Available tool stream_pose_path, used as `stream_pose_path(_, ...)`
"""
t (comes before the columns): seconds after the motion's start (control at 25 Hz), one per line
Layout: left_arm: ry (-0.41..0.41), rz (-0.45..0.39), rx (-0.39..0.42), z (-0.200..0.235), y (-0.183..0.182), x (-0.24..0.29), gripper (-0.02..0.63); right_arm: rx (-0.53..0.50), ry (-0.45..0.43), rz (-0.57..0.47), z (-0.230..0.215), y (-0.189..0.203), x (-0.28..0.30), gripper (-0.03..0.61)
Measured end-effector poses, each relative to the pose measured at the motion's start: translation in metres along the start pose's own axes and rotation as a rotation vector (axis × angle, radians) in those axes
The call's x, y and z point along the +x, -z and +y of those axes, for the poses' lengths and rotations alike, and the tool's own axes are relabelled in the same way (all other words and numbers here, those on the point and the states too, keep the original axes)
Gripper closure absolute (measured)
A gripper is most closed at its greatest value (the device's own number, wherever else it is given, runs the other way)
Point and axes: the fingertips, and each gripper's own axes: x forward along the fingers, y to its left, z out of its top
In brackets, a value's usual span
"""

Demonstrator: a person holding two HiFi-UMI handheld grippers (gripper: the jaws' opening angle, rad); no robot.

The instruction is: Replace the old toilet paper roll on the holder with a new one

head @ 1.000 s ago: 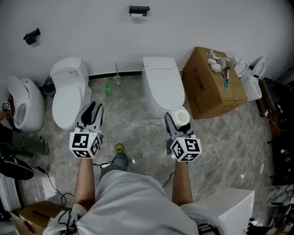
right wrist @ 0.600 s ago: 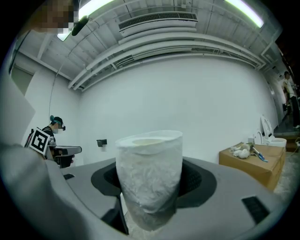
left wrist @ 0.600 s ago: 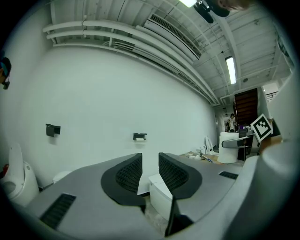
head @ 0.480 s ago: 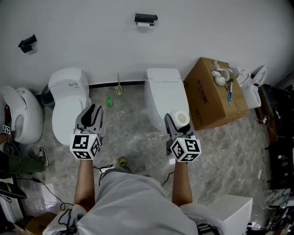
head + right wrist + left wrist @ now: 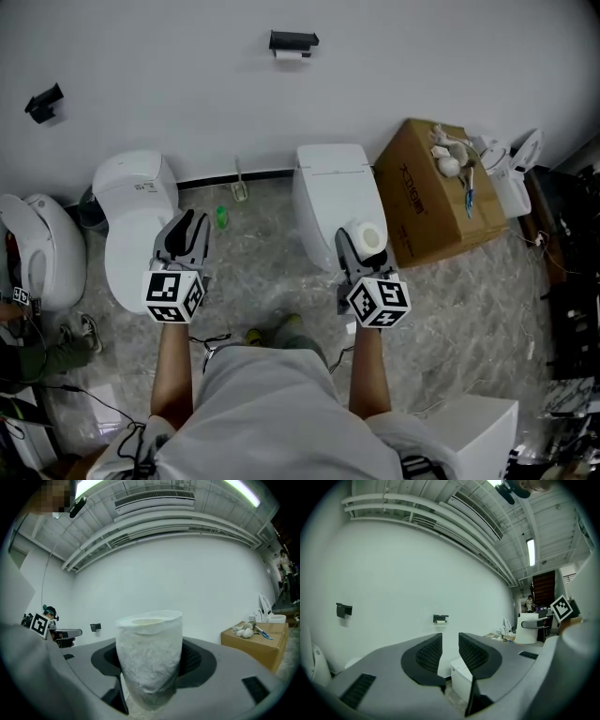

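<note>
My right gripper [image 5: 362, 247] is shut on a new white toilet paper roll [image 5: 369, 238], held upright between its jaws. In the right gripper view the roll [image 5: 150, 658] fills the middle and hides the wall behind it. The black holder [image 5: 293, 41] hangs high on the white wall, with a small white old roll [image 5: 290, 54] under it. My left gripper [image 5: 187, 234] is open with a narrow gap and nothing between its jaws. In the left gripper view the holder [image 5: 440, 618] shows far off above the gap of the left gripper [image 5: 450, 652].
A white toilet [image 5: 335, 197] stands below the holder and under my right gripper. Another toilet [image 5: 133, 220] is under my left gripper. A cardboard box [image 5: 441, 192] stands at the right, a green bottle [image 5: 221, 217] on the floor, and a second black wall fitting [image 5: 43, 101] at the left.
The person has walked toward the wall, so both grippers have come forward over the toilets. The right gripper still holds the roll; the left stays the same.
</note>
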Motion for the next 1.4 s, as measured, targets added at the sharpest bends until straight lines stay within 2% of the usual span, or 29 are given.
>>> stream_pose_path(0.24,0.004,-0.007,0.016,0.009,0.004,0.027,0.499,0.042,-0.009,0.001,-0.010,0.009,0.028,0.281)
stream_pose_path(0.56,-0.005,-0.004,0.038,0.029,0.009,0.099,0.499,0.055,-0.023,-0.015,-0.040,0.012,0.106,0.281)
stream_pose_path(1.04,-0.055,0.064,0.050,0.052,0.008,0.260,0.499,0.101,-0.069,0.021,-0.124,-0.004,0.263,0.281)
stream_pose_path(1.4,-0.053,0.114,0.067,0.047,-0.003,0.411,0.483,0.135,-0.056,0.034,-0.225,-0.041,0.371,0.281)
